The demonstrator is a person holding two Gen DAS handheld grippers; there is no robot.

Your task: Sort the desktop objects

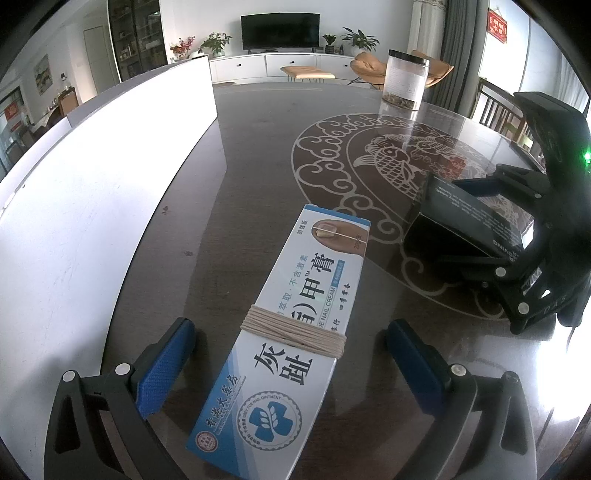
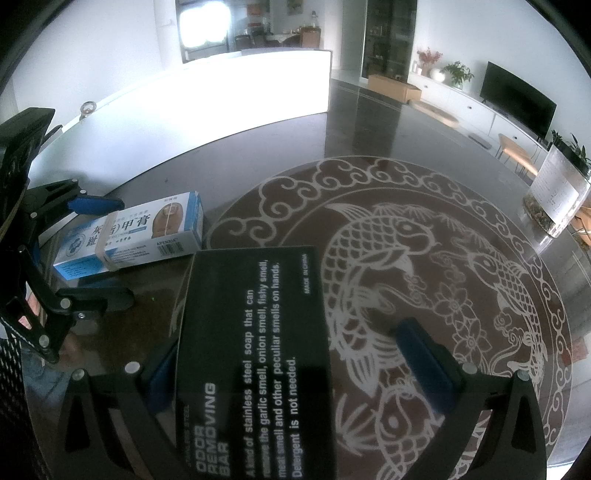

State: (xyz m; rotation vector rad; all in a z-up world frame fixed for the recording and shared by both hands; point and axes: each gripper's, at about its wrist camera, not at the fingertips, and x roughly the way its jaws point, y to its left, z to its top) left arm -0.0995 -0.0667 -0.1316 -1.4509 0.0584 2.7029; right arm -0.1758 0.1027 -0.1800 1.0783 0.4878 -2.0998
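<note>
A living room lies behind a dark glass table (image 1: 258,155) with a koi motif (image 2: 424,266) at its centre; a TV (image 1: 280,31) and plants stand along the far wall. We note a large white box (image 1: 92,177) at 9–10 o'clock in the left wrist view, and a clear jar (image 1: 406,79) at 1 o'clock near the table's far edge.

Left gripper (image 1: 291,369): jaws spread wide, blue pads (image 1: 164,365) on either side of the cream box (image 1: 295,317), with a clear gap to each pad. We log it as released, gripping nothing. The cream box, white and blue with twine (image 1: 295,330) wound round its middle, lies flat on the table, pointing toward 12–1 o'clock.

Right gripper (image 2: 291,369): the black box (image 2: 255,354), printed "ODOR REMOVING BAR", sits between the fingers. Its left edge is against or just beside the left pad (image 2: 162,380); the right pad (image 2: 421,354) stands apart from it. So the jaws are spread, not clamped on the box. We cannot tell whether the black box rests on the table.

In the right wrist view the cream box is at 9–10 o'clock, near the black box's far left corner.
</note>
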